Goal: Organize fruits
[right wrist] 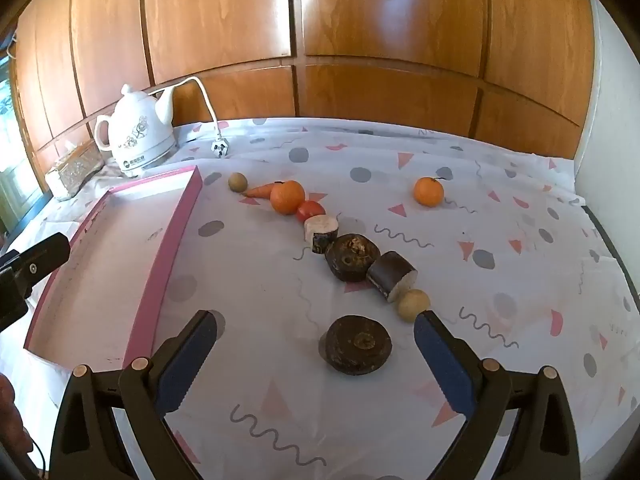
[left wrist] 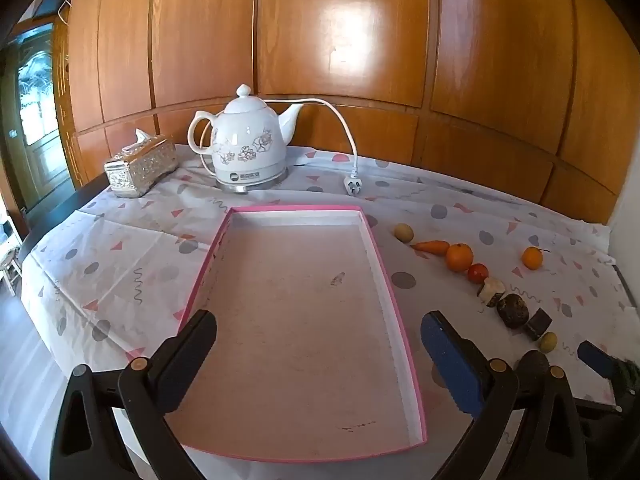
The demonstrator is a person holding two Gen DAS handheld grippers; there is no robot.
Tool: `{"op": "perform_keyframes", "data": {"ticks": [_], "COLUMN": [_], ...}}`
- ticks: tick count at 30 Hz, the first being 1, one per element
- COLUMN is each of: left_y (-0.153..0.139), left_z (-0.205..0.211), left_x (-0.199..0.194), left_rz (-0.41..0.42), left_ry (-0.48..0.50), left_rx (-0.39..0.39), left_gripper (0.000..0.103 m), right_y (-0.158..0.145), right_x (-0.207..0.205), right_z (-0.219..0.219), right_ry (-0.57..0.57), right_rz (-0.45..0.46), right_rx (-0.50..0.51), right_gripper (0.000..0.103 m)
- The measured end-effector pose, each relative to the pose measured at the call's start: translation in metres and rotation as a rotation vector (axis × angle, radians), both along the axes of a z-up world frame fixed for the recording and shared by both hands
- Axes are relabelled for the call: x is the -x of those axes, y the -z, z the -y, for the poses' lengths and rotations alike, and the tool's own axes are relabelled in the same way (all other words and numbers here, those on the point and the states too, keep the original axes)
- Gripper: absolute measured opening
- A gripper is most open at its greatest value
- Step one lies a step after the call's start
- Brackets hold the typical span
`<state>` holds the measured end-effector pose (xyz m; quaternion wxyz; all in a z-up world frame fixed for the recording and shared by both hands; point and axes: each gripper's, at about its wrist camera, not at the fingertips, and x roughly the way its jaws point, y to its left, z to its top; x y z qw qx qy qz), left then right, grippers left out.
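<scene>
Fruit lies in a crooked line (right wrist: 344, 236) running from upper left to lower right across the patterned cloth (right wrist: 500, 184), right of the shallow pink cardboard tray (left wrist: 394, 312). Left gripper (left wrist: 318, 354) and right gripper (right wrist: 316, 344) gape wide, both empty; a dark, rough, round fruit (right wrist: 358, 345) sits between the right one's pads.

**Fruits strung out beside my pink tray**

I see the shallow pink tray (right wrist: 176, 216) lying flat and empty. To its right a curved line runs toward me: a tan round fruit (right wrist: 237, 181), a carrot (right wrist: 262, 191), an orange (right wrist: 287, 197), a tomato (right wrist: 310, 210), a cut white-faced chunk (right wrist: 321, 232), a dark brown bulb (right wrist: 352, 257), another cut chunk (right wrist: 392, 276), a pale round fruit (right wrist: 413, 305). A second dark bulb (right wrist: 358, 345) sits nearest, alone; a second orange (right wrist: 429, 191) lies well apart.
</scene>
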<state>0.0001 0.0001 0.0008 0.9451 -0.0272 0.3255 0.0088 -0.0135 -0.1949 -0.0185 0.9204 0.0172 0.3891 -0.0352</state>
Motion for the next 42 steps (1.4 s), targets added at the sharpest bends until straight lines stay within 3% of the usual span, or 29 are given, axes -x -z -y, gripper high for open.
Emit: {"op": "perform_keyframes", "data": {"ticks": [14,33,42], "left_y": [-0.001,-0.005,-0.006], "left_z": [0.000,0.016,0.029], "left_x": [0.002,0.006,0.007], "left_rz": [0.021,0.022,0.021], "left_ry": [0.004,0.068,0.124], "left_rx": [-0.025,-0.026,-0.038], "left_gripper": [0.103,0.103,0.103], "right_y": [-0.001,-0.007,-0.010], "right_x": [0.002,0.009,0.011], "right_z": [-0.006,0.015,0.026], "right_ry": [-0.044,-0.002,0.014], "right_rz": [0.026,0.028,0.026], "right_rx": [0.007,0.002,0.006], "right_gripper": [0.101,0.100,0.089]}}
